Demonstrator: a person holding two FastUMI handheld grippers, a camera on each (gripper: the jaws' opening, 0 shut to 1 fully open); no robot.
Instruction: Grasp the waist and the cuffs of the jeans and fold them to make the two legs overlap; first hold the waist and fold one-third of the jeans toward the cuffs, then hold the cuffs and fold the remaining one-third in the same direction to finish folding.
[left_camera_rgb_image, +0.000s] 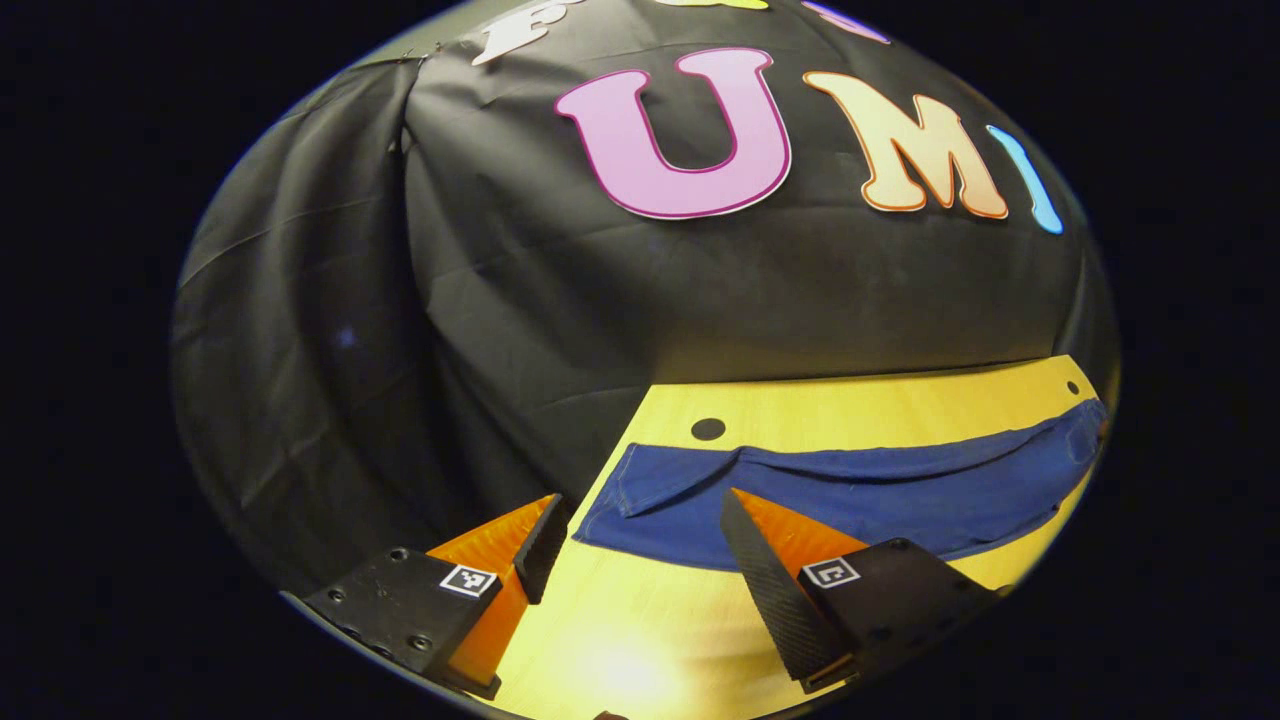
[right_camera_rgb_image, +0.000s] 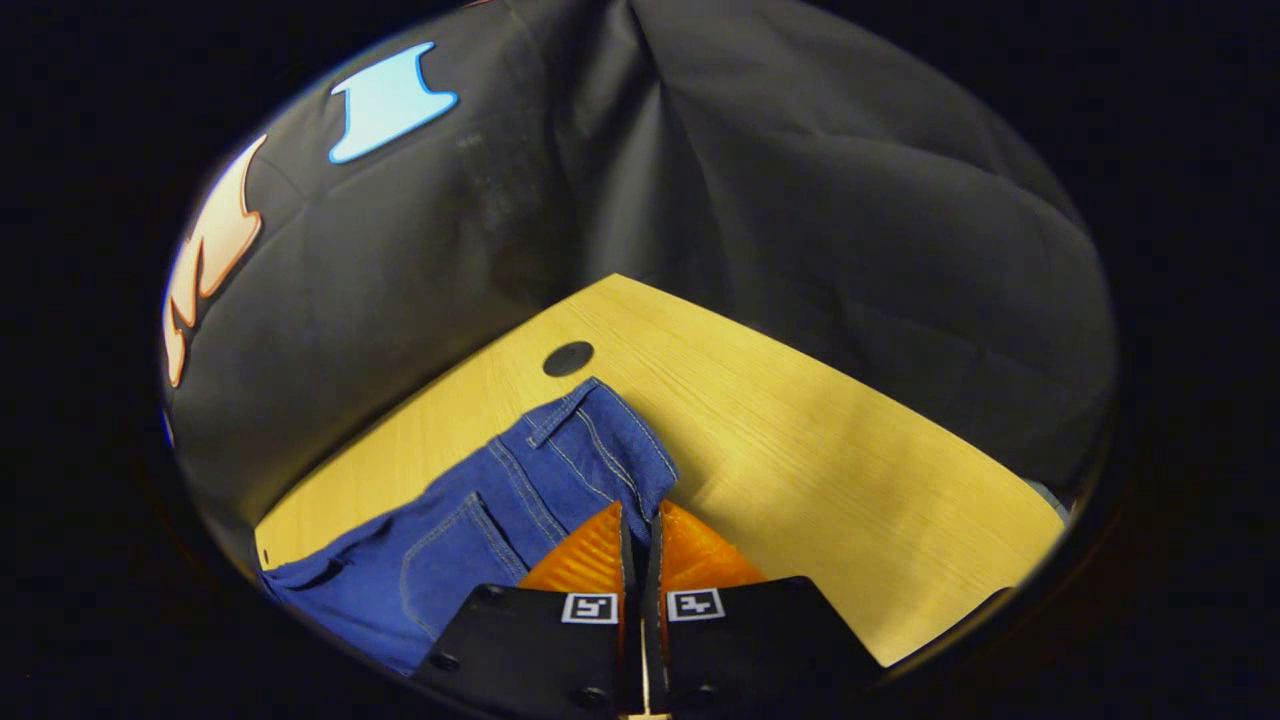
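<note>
Blue jeans (left_camera_rgb_image: 880, 490) lie flat in a long strip across the yellow wooden table (left_camera_rgb_image: 850, 405). In the left gripper view the cuff end (left_camera_rgb_image: 625, 490) is at the strip's left, close to the table's edge. My left gripper (left_camera_rgb_image: 640, 500) hovers just in front of that cuff end, jaws wide open with nothing between them. In the right gripper view the jeans (right_camera_rgb_image: 500, 520) show their waistband (right_camera_rgb_image: 570, 405) and a back pocket. My right gripper (right_camera_rgb_image: 640, 512) is shut, its tips pinching the near edge of the waist.
A dark round hole (left_camera_rgb_image: 708, 429) sits in the tabletop just behind the cuff end, and another hole (right_camera_rgb_image: 568, 358) lies beyond the waistband. Bare wood (right_camera_rgb_image: 800, 450) stretches to the right of the waist. Black cloth walls close in behind the table.
</note>
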